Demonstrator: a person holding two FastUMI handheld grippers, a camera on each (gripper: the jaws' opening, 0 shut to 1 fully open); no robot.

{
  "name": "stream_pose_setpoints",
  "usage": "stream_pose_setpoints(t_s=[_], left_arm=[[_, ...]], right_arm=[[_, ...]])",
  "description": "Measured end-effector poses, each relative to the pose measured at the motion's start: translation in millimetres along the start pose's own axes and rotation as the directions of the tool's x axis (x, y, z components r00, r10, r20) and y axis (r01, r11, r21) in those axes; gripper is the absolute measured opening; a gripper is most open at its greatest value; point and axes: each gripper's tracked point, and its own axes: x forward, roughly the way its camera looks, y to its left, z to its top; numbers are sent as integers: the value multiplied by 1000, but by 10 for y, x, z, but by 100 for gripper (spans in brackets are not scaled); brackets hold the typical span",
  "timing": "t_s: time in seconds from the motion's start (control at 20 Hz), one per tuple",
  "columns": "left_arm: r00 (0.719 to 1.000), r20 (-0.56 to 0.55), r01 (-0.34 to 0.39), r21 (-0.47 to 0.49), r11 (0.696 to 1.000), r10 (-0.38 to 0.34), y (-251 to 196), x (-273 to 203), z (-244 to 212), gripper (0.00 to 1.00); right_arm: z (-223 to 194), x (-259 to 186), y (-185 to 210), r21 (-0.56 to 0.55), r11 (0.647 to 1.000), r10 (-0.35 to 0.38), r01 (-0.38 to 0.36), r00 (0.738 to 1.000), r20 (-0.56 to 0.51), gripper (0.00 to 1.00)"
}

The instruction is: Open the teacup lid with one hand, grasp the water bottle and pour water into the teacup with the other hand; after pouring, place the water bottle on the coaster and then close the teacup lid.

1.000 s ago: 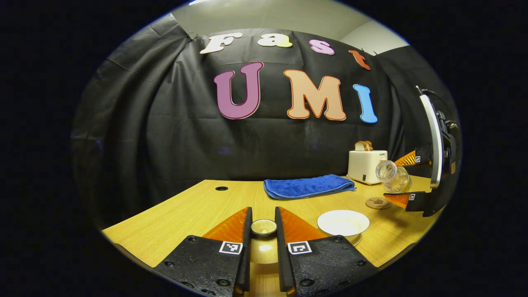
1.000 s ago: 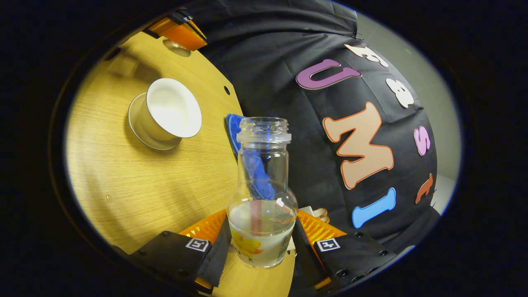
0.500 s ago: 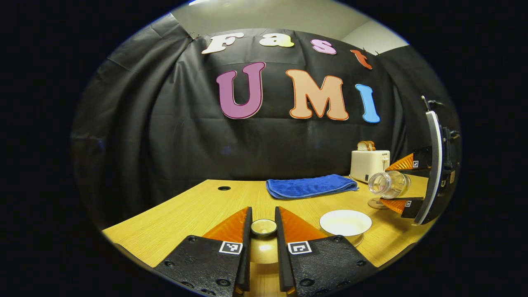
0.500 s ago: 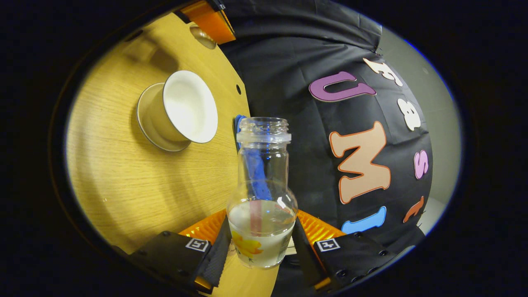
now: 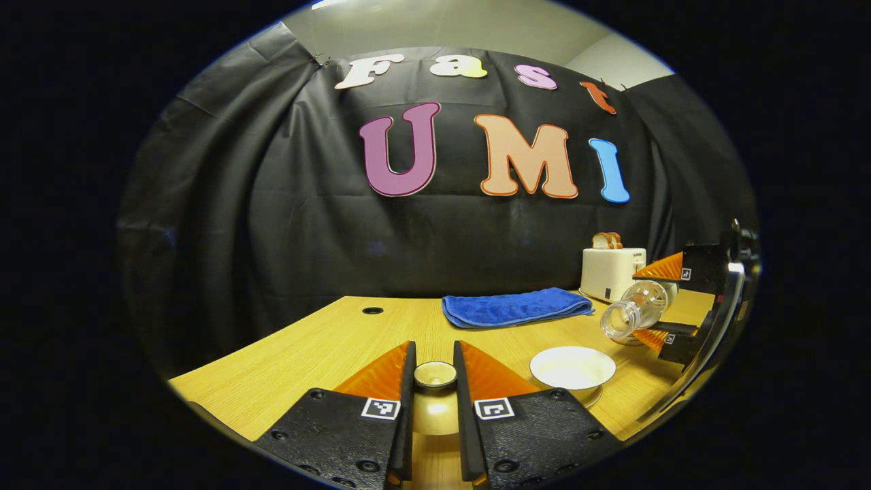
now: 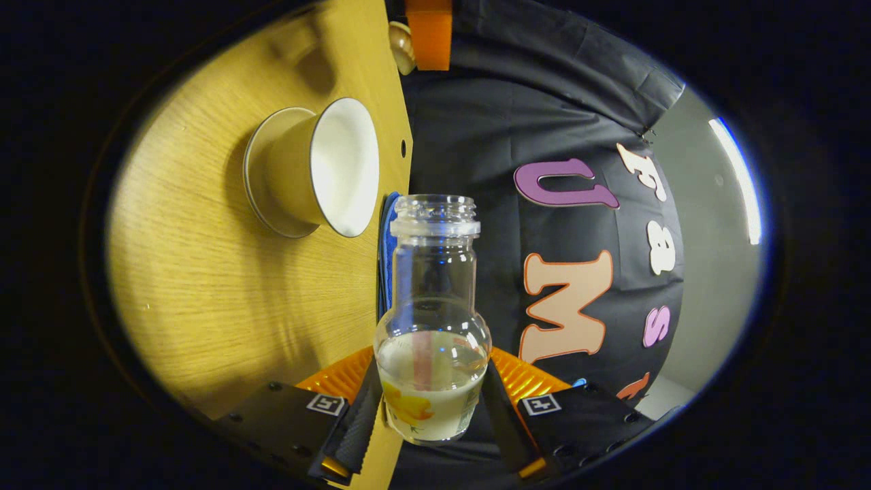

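My left gripper is shut on the knob of the pale teacup lid, held just above the wooden table. To its right stands the open teacup, white inside, on its saucer. My right gripper is shut on the glass water bottle, which has a little liquid at its base. In the left gripper view the bottle lies tilted past level. Its mouth points down-left toward the cup, a little above and right of the rim. No stream of water shows. The teacup sits beyond the bottle's mouth.
A folded blue towel lies at the back of the table. A white toaster with bread stands at the back right. There is a small round hole in the tabletop at the left. The towel's edge shows behind the bottle.
My right gripper has rolled further and come lower, tipping the bottle's mouth from slightly up to down toward the cup. The left gripper and lid have stayed put.
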Motion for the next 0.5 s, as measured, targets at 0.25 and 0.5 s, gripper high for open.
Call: stream_pose_setpoints(t_s=[0.25, 0.5], left_arm=[[1000, -1, -1, 0, 1000, 1, -1, -3, -7, 25], [1000, -1, -5, 0, 1000, 5, 15, 4, -5, 25]], right_arm=[[53, -27, -107, -81, 995, -58, 59, 998, 17, 79], [76, -7, -205, -157, 982, -98, 103, 994, 39, 80]])
